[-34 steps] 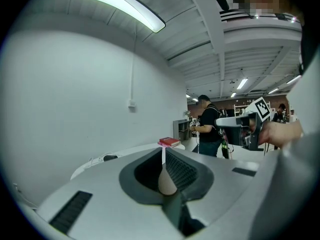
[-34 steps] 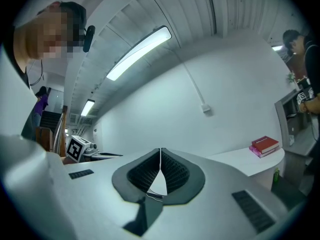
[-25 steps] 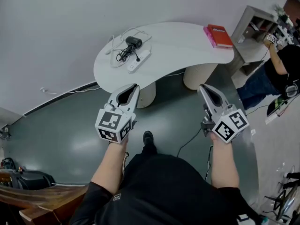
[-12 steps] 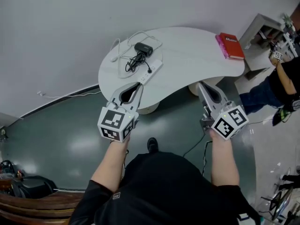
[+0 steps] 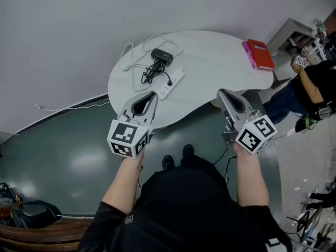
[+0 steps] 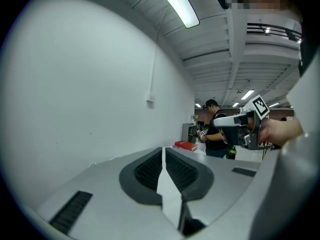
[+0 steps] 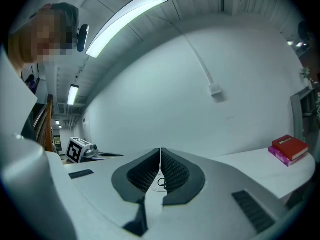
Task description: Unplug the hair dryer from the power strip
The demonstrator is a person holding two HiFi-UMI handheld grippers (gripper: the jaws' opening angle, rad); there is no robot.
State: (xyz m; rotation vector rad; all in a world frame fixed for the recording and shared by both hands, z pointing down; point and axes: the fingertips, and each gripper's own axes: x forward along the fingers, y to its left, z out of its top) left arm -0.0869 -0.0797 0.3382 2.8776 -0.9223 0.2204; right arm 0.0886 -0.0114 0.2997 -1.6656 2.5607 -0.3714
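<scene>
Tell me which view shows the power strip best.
Head view: the whole power strip shows from above on the table. The right gripper view shows only black cord past its jaws; the left gripper view, nothing of it.

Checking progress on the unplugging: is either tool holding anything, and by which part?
Nothing is held: the left tool and the right tool are both shut and empty; the black hair dryer lies untouched.
</scene>
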